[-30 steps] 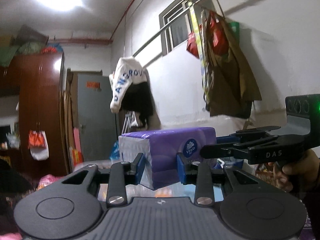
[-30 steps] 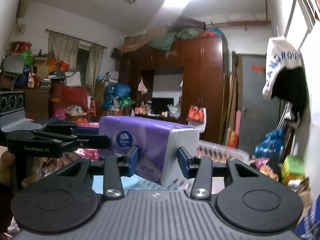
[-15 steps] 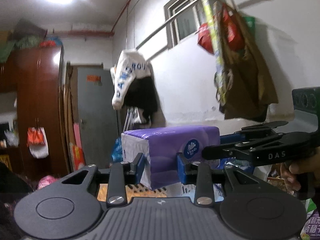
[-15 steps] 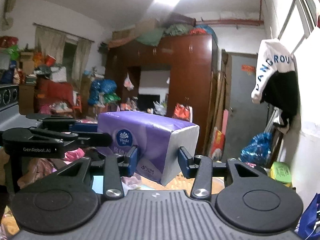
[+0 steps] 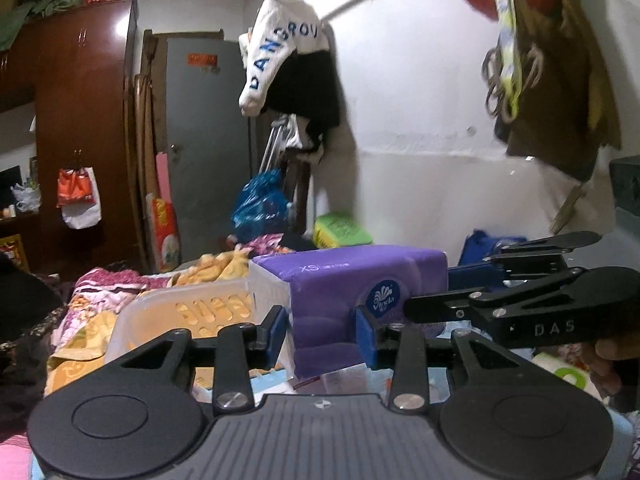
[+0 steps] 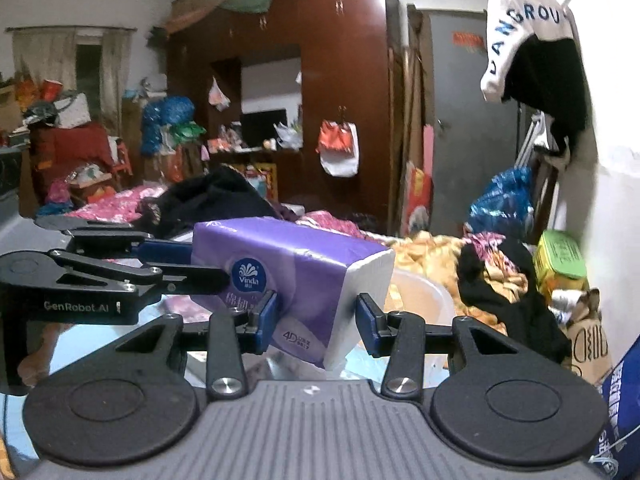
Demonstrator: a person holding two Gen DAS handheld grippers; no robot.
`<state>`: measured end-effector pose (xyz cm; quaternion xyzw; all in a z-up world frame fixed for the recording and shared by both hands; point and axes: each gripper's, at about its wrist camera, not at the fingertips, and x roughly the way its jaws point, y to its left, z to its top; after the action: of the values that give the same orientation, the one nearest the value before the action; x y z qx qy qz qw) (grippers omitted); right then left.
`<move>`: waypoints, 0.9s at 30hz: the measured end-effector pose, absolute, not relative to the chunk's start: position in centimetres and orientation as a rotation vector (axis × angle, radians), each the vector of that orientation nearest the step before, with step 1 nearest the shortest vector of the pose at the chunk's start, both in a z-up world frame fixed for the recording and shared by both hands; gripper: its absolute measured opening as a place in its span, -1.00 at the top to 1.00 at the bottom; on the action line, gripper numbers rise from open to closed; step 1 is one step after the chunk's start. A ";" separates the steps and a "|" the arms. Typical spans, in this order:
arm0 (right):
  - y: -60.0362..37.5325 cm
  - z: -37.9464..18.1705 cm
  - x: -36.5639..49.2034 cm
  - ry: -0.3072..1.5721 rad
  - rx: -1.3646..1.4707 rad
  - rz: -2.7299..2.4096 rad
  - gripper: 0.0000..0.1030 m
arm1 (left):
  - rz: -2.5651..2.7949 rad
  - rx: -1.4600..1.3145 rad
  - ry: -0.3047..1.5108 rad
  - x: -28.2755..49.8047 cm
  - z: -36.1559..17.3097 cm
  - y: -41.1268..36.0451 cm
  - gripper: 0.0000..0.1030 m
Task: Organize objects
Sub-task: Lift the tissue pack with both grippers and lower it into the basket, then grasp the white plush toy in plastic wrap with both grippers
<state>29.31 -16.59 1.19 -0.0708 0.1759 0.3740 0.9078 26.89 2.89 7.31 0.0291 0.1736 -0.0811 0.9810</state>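
Note:
A purple Vinda tissue pack [image 5: 348,280] is held in the air between both grippers. My left gripper [image 5: 322,334] is shut on its near end, blue pads pressing both sides. My right gripper [image 6: 316,316] is shut on the other end of the same tissue pack [image 6: 288,276], whose white end face points right. Each gripper shows in the other's view: the right one [image 5: 520,312] at the right, the left one [image 6: 100,276] at the left. A translucent plastic basket [image 5: 180,316] stands just beyond and below the pack; it also shows in the right wrist view [image 6: 420,296].
A bed covered with patterned blankets [image 5: 120,288] and clothes [image 6: 508,300] lies below. A brown wardrobe [image 6: 340,100], a grey door [image 5: 208,140] and a white wall with hanging clothes [image 5: 288,72] and bags [image 5: 552,64] stand around. A green box [image 5: 340,232] sits by the wall.
Both grippers have tilted and moved downward with the tissue pack. The bed and the plastic basket have come into view beneath it. Both grips are unchanged.

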 end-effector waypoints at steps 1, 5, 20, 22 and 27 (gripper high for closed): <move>-16.5 1.3 29.3 0.368 -0.154 0.764 0.10 | -0.157 0.060 0.359 27.1 7.3 2.8 0.17; -16.1 1.9 29.5 0.388 -0.189 0.770 0.08 | -0.119 0.070 0.330 26.5 7.2 2.7 0.03; -27.4 -2.0 15.1 0.267 0.045 0.714 -1.00 | -0.121 0.088 0.159 9.2 1.6 1.8 -0.75; -28.6 -3.0 13.0 0.259 0.085 0.738 -1.00 | -0.138 0.077 0.164 7.6 0.4 1.4 -0.75; -28.6 -5.1 7.7 0.229 0.039 0.753 -1.00 | -0.184 0.062 0.192 5.6 -1.9 0.1 -0.75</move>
<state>7.73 -28.62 -5.08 0.0191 0.1117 0.3667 0.9234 5.57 0.09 -1.93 0.0308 0.0958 -0.0915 0.9907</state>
